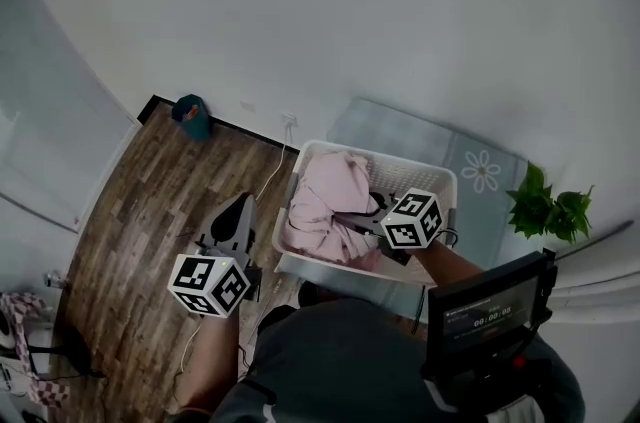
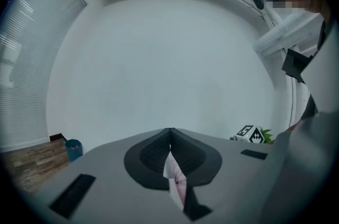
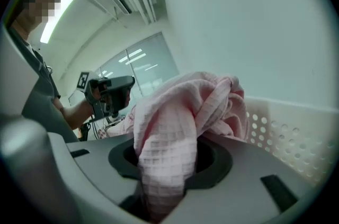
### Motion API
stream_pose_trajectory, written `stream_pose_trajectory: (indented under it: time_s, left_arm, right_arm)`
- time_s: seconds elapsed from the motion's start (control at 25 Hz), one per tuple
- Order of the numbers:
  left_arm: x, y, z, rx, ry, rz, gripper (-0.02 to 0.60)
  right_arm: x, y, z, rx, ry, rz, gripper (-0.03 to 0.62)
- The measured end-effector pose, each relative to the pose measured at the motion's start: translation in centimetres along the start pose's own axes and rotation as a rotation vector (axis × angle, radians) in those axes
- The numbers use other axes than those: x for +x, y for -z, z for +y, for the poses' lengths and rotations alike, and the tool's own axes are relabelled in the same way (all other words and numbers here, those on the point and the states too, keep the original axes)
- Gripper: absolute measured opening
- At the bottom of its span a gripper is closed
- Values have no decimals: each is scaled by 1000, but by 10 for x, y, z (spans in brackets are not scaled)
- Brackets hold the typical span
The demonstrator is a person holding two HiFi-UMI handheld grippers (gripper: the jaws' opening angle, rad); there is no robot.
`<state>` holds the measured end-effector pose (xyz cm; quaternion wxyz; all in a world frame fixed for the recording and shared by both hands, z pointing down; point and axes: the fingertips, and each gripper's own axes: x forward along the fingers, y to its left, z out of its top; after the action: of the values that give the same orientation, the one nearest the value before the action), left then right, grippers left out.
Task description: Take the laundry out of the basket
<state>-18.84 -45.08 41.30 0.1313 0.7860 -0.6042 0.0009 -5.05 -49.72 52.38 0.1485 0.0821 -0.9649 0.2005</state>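
A white perforated laundry basket point(image 1: 425, 169) stands on the floor by the wall, holding a bunched pink waffle cloth point(image 1: 325, 201). My right gripper point(image 1: 368, 223) reaches into the basket from the near side and is shut on that cloth. In the right gripper view a fold of the cloth point(image 3: 180, 117) runs down between the jaws of the right gripper point(image 3: 167, 164), with the basket wall point(image 3: 286, 133) behind. My left gripper point(image 1: 240, 203) hovers left of the basket over the wood floor. Its jaws point(image 2: 169, 134) are shut, tips touching; a small pale pink patch shows behind them.
A pale rug with a flower print point(image 1: 482, 171) lies under the basket. A green plant point(image 1: 548, 206) stands to the right and a teal object point(image 1: 192, 114) by the wall at the left. A white cable point(image 1: 275, 171) crosses the wood floor point(image 1: 140, 211). A small screen point(image 1: 490, 306) sits near me.
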Motion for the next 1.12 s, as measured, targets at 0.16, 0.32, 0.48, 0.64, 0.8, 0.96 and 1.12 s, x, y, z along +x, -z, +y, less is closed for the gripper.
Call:
stream_pose_trajectory:
  time_s: [0.16, 0.32, 0.48, 0.64, 0.8, 0.96, 1.12]
  left_arm:
    - [-6, -12, -20, 24, 15, -17, 9]
    - [-15, -20, -44, 44, 19, -49, 9]
    - [-28, -29, -68, 64, 14, -80, 9]
    - [-47, -44, -93, 59, 11, -117, 9]
    - [-77, -69, -110, 115, -21, -161, 9]
    - [-116, -87, -108, 139, -67, -196, 9]
    - [-141, -90, -111, 131, -114, -233, 9]
  right_arm:
    - [-24, -39, 18, -28, -3, -119, 184]
    - [-53, -69, 37, -64, -13, -224, 183]
    - [-82, -97, 60, -76, -41, -312, 184]
    - [-109, -120, 86, -97, -68, -372, 184]
    - [-127, -142, 119, -138, -128, -432, 184]
    - [-128, -169, 166, -174, -194, -470, 184]
    - [-129, -179, 194, -210, -266, -484, 184]
